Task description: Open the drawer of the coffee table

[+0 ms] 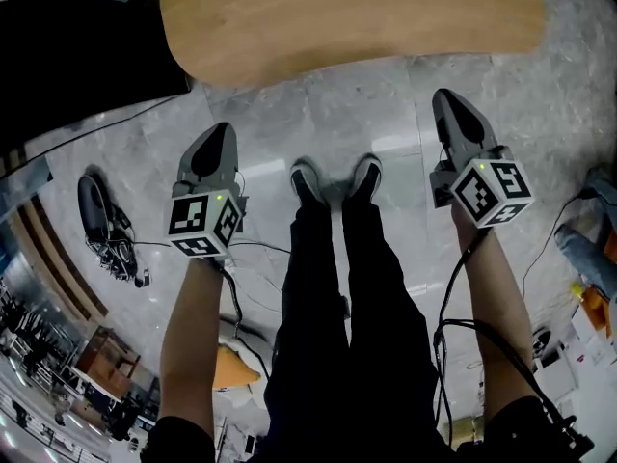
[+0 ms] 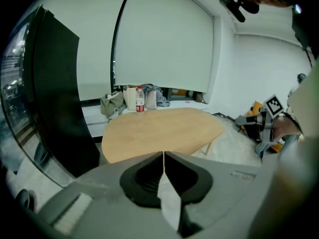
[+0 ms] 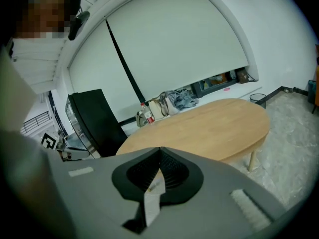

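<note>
The coffee table (image 1: 347,17) is a light wooden oval top standing on the floor in front of my feet. No drawer shows on it in any view. My left gripper (image 1: 220,131) and right gripper (image 1: 445,98) hang low on either side of my legs, both short of the table's near edge. In the left gripper view the jaws (image 2: 163,154) are shut with nothing between them, and the tabletop (image 2: 159,131) lies beyond. The right gripper (image 3: 160,149) is likewise shut and empty, facing the tabletop (image 3: 209,126).
A bottle (image 2: 140,99) stands at the table's far edge, with bags and clothes (image 3: 172,101) on the sill behind. A tall black panel (image 2: 55,93) stands left of the table. A spare device (image 1: 96,215) and cables lie on the floor at the left. A table leg (image 3: 252,161) shows at the right.
</note>
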Demonstrator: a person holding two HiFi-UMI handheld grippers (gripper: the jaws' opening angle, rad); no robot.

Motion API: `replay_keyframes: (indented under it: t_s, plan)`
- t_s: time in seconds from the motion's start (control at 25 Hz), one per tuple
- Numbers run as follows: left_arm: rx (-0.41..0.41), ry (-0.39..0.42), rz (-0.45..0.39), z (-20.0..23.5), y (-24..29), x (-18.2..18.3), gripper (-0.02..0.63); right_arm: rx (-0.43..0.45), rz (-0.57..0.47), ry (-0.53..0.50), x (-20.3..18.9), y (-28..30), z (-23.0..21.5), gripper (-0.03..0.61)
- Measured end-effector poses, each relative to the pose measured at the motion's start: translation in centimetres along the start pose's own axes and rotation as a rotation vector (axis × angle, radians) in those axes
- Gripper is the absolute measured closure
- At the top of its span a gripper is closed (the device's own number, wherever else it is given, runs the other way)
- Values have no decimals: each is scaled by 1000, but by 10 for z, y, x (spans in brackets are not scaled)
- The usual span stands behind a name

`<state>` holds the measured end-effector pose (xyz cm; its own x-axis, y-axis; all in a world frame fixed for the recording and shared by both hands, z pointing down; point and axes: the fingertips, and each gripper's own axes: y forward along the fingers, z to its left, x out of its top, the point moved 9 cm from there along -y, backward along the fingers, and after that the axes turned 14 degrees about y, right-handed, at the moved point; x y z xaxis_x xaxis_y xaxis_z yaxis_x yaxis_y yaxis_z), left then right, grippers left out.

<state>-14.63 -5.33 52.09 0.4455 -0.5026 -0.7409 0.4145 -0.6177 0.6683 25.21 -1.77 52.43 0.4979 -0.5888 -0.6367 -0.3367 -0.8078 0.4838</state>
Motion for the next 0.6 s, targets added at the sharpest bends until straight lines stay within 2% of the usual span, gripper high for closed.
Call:
replay_keyframes:
  t_s: [0.28,0.48,0.6]
  plan:
    - [-69,-2,21,9,51,-59,604,-27,-21,11,-53,45,-37,575]
    - [-30,23,69,8,83,-103,600,-4,-45,132,-91,72,-74,575]
    - [-1,-33,104,24,112,-136,485,48,-21,159,-114,101,-88,575]
